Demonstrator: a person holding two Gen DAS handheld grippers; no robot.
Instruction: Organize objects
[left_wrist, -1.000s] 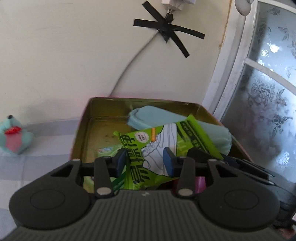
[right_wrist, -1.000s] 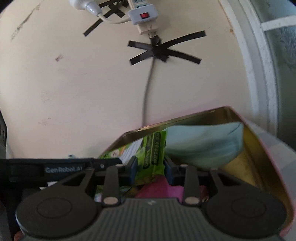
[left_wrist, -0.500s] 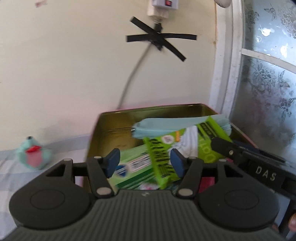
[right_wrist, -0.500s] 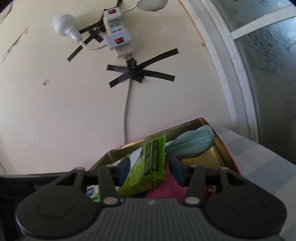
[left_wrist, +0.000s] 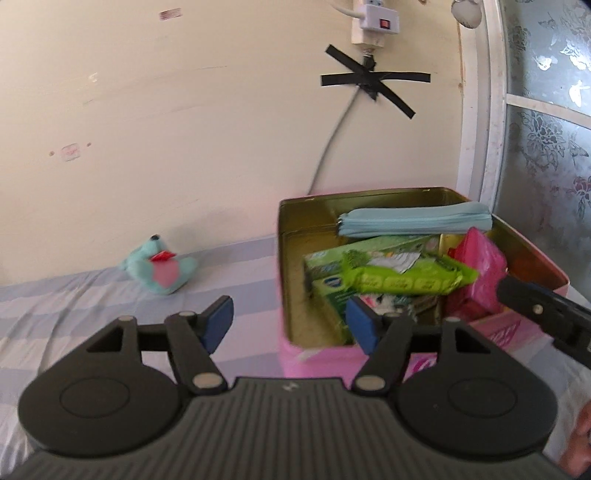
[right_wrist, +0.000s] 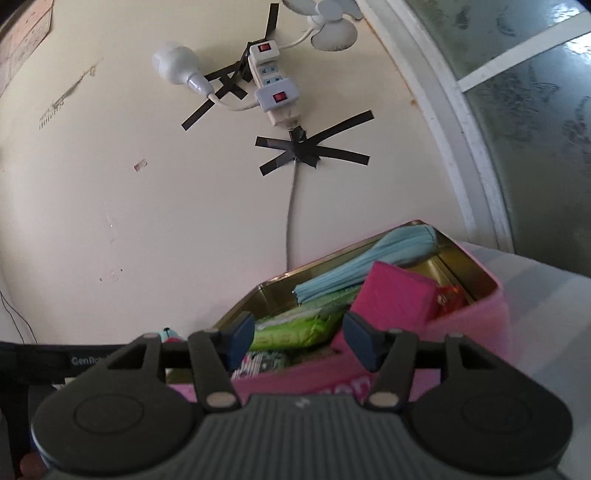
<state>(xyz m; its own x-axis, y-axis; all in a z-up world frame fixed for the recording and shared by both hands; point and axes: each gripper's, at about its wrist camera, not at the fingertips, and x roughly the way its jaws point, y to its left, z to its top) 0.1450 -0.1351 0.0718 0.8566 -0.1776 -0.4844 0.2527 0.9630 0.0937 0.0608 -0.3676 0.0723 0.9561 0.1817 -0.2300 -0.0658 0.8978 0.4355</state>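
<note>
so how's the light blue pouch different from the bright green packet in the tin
The light blue pouch is plain cloth with no print; the bright green packet is glossy and printed. The pouch lies toward the back of the tin, the packet nearer the front, on top of other packs. Both are long, slim and lie crosswise.

One pink tin (left_wrist: 373, 356), holding one light-blue zip pouch (left_wrist: 413, 223), one bright green packet (left_wrist: 402, 282), two green boxes (left_wrist: 365, 254), one magenta pack (left_wrist: 478, 275) and one small red item (right_wrist: 448, 297); one teal plush toy (left_wrist: 160, 267) on the striped cloth (left_wrist: 74, 306); two grippers: left (left_wrist: 290, 325), right (right_wrist: 299, 341), each with two blue pads (left_wrist: 218, 323); two switched power strips (right_wrist: 275, 96) on the wall
</note>
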